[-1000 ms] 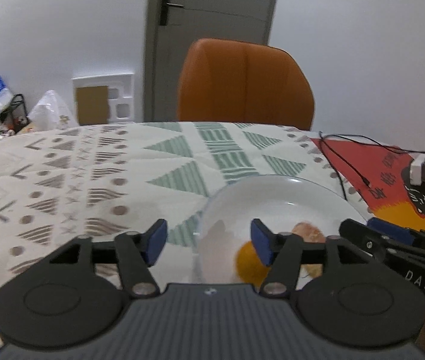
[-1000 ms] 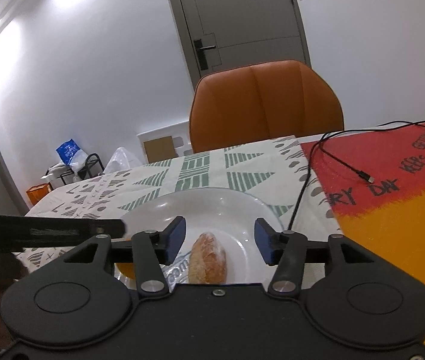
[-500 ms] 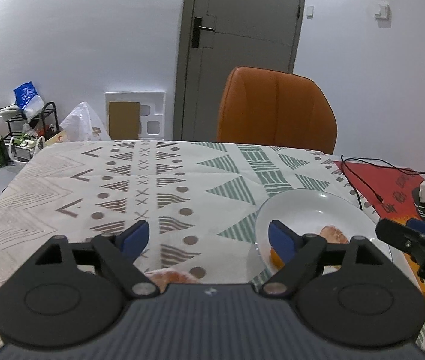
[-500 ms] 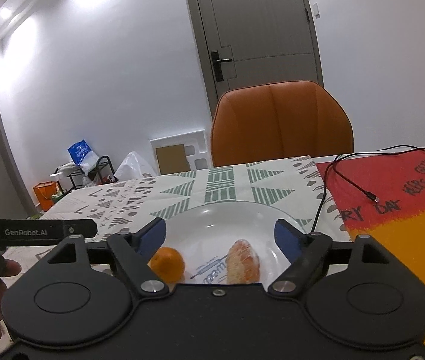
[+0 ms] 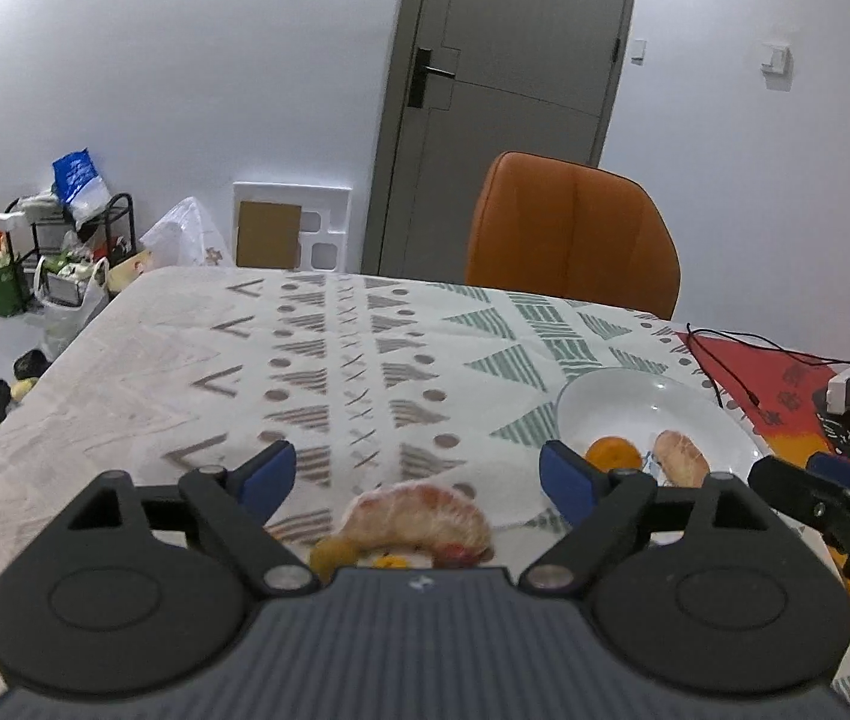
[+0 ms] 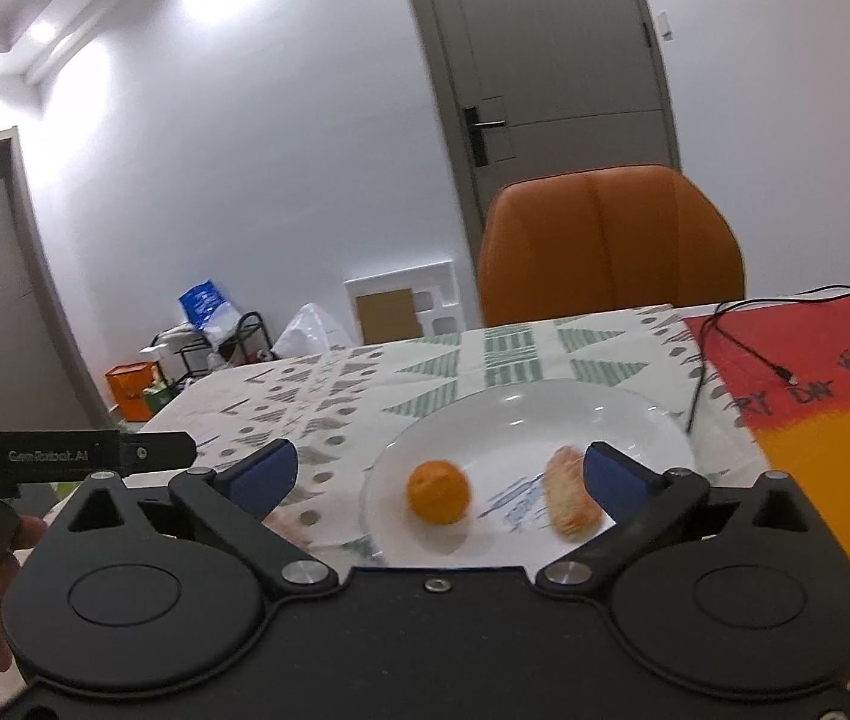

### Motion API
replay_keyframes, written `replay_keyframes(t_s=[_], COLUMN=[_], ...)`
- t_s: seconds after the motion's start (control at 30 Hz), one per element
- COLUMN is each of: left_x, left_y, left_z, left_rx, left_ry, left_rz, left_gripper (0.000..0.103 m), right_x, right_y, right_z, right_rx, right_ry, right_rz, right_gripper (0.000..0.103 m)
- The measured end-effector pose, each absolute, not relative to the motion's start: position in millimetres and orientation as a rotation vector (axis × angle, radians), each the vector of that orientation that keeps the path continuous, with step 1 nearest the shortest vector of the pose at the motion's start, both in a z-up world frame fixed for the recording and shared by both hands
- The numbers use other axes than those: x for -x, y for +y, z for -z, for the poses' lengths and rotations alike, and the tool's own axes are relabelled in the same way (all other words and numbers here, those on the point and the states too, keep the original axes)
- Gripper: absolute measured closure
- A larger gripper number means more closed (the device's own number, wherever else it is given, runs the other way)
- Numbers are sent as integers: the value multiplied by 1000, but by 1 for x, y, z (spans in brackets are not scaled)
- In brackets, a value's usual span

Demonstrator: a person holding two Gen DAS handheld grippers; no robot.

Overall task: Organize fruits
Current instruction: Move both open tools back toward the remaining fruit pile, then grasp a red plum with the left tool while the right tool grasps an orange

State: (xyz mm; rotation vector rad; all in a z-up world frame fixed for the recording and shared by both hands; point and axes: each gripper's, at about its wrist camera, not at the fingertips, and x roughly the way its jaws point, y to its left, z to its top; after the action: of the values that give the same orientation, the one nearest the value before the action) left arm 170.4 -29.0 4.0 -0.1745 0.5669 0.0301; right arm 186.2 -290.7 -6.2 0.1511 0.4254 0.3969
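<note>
The pinkish wrapped fruit is lying on the tablecloth, just in front of the left claw and between the lines of its two spread jaws, with a small yellowish piece touching it at the near edge. It is partly hiding behind the claw body, so its full shape cannot be told. It seems to be sitting in a thin, crinkly film, which is likely making it light and a little slippery, with soft flesh that would bruise under a hard squeeze. Taking it across the middle of its short width, low and near the cloth, is probably the safest hold.

To the right, the white plate is holding an orange and a second wrapped piece, the two lying apart. The orange is looking firm and round, apt to roll on the smooth plate. The wrapped piece is resting close beside the inner face of one jaw of the right claw, though whether they are touching cannot be told. That claw is gaping wide and holding nothing, hovering at the near rim of the plate. The left claw is likewise wide apart and empty.

A black cable is trailing past the plate onto a red and orange mat.
</note>
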Motion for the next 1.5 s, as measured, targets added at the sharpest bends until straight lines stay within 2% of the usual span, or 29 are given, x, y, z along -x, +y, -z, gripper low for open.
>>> replay_keyframes(t_s=[0.43,0.53,0.63,0.7,0.77,1.5], left_x=[-132,-126,-124,-123,-122,-130], left_y=[0,6,13,16,19,21], left_z=[10,15,23,29,35,73], left_rx=[214,227,248,262,276,368], left_ry=[567,568,579,594,607,694], left_rz=[-40,-43,-40,-38,-29,51], left_gripper=[19,23,28,34,38,67], right_x=[-159,-154,-152,-152,-152,-155], right_y=[-255,-249,-245,-242,-238,-203], right_z=[15,17,20,22,25,52], right_rx=[-103,-96,-105,-117,-117,-67], right_ry=[448,454,475,490,502,605], right_rz=[-462,-473,-489,-499,-504,-550], right_gripper=[0,1,6,15,19,38])
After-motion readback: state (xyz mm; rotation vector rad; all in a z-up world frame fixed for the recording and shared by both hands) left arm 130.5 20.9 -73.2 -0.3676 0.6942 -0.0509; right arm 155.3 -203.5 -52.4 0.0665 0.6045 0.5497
